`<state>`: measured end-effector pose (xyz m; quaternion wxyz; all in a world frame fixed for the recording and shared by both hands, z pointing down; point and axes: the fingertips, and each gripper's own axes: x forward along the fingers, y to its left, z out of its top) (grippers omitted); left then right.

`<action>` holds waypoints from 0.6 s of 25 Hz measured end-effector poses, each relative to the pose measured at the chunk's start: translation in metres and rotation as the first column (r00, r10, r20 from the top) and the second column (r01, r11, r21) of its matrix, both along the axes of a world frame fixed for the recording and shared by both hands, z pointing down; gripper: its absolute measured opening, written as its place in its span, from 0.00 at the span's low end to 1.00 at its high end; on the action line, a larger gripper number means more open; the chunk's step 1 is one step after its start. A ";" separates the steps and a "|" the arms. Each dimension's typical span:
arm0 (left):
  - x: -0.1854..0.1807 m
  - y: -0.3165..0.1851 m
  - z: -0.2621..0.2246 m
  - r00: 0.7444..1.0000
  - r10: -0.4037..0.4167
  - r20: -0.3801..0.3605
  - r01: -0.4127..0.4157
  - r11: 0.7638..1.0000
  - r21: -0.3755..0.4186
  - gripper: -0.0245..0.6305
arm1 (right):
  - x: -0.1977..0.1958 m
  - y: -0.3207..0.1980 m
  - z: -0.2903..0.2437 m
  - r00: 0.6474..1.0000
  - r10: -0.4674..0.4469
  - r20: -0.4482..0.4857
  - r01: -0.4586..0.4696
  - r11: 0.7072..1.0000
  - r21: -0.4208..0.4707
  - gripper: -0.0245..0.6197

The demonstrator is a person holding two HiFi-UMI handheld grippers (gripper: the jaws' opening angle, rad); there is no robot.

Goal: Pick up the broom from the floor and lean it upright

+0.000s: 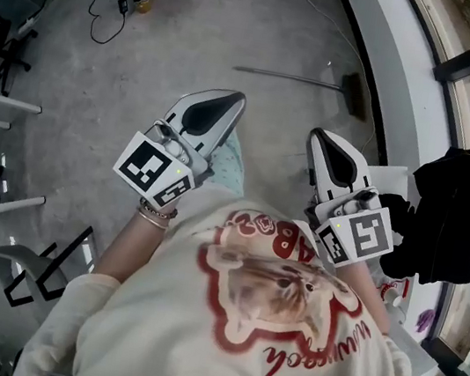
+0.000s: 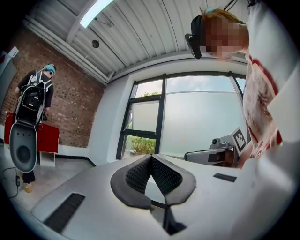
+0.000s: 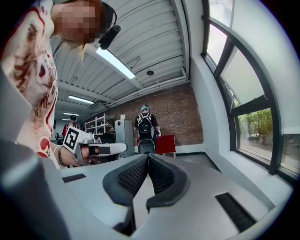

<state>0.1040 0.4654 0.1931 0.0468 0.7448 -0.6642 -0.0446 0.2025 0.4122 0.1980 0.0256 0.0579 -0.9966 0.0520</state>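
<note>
1. Task is judged not yet begun. The broom (image 1: 296, 79) is seen lying flat on the floor (image 1: 146, 79), ahead of the person, with its head near the foot of the white window wall (image 1: 395, 84). Nothing is lifted or leant.
2. The left hand-held gripper (image 1: 231, 101) is kept clenched, tips met, with nothing between the jaws. It is held well apart from the broom.
3. The right hand-held gripper (image 1: 318, 137) is likewise clenched and empty, and is carried level beside the left.
4. Left to be done, as judged: the broom is to be reached, the jaws opened, the handle grasped, raised and propped upright, probably against that wall.
5. Surface: bare grey concrete is noted. A black cable (image 1: 102, 22) is trailed across it at the far side.
6. Room: a brick wall (image 3: 173, 112), a ribbed ceiling with strip lights and tall windows are seen. A dark jacket (image 1: 450, 210) is hung by the window. 1 person with a backpack (image 3: 146, 123) is seen in the distance.
</note>
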 end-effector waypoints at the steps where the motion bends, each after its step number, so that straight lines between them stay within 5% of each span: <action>1: -0.011 -0.011 0.000 1.000 0.006 0.003 -0.006 1.000 0.006 0.06 | -0.009 -0.009 0.001 1.000 0.004 -0.004 -0.004 1.000 0.010 0.08; 8: -0.133 -0.102 0.007 1.000 -0.015 -0.001 0.015 0.999 0.032 0.06 | -0.106 -0.098 0.003 0.999 0.011 -0.039 -0.007 0.996 0.094 0.08; 15: -0.287 -0.203 0.008 0.999 -0.004 0.034 0.004 1.000 -0.001 0.06 | -0.265 -0.217 -0.033 0.998 0.034 0.051 -0.044 0.978 0.206 0.08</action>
